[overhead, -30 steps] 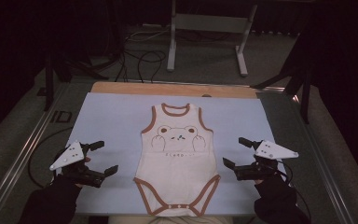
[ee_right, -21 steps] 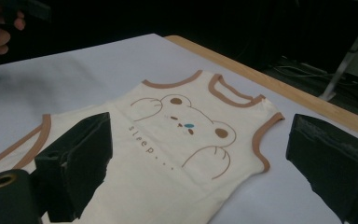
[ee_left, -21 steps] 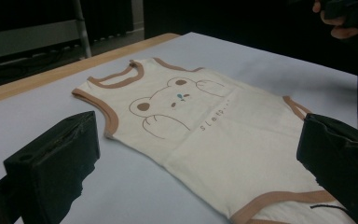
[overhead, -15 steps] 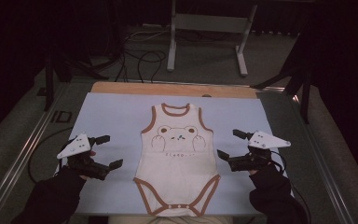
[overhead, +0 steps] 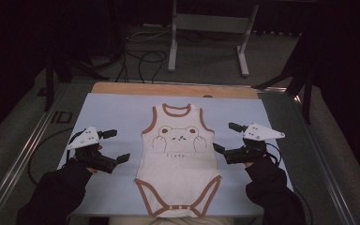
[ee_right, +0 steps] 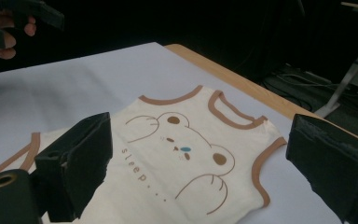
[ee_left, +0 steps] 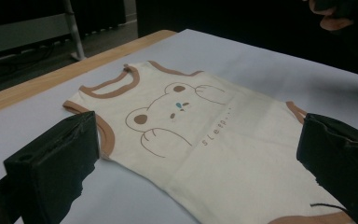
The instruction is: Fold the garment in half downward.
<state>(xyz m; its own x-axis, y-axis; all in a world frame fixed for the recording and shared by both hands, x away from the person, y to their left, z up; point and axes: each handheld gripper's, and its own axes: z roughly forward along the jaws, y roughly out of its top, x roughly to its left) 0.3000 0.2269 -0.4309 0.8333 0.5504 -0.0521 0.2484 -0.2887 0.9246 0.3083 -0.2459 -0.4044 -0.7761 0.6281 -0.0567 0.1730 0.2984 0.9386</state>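
Note:
A cream baby bodysuit [overhead: 178, 157] with brown trim and a bear drawing lies flat, neck toward the far edge, in the middle of the pale blue mat [overhead: 112, 112]. My left gripper [overhead: 116, 146] hovers open just left of its side hem, jaws pointing at it. On the opposite side my right gripper [overhead: 227, 137] is open too, close to the armhole. In the left gripper view the bodysuit [ee_left: 205, 140] lies between the wide-apart jaws of the left gripper [ee_left: 199, 122]. The right gripper view shows the bodysuit [ee_right: 182, 149] between the spread jaws of the right gripper [ee_right: 201, 125].
The table's wooden far edge [overhead: 173, 88] borders the mat. Metal rails [overhead: 26, 154] run along both sides. Beyond the table stand a metal frame [overhead: 211, 28] and loose cables [overhead: 145, 58] on the floor. The other hand [ee_right: 4, 28] shows far off.
Both grippers have moved inward toward the bodysuit's sides and slightly farther up the table. Their jaws stay open; the bodysuit has not moved.

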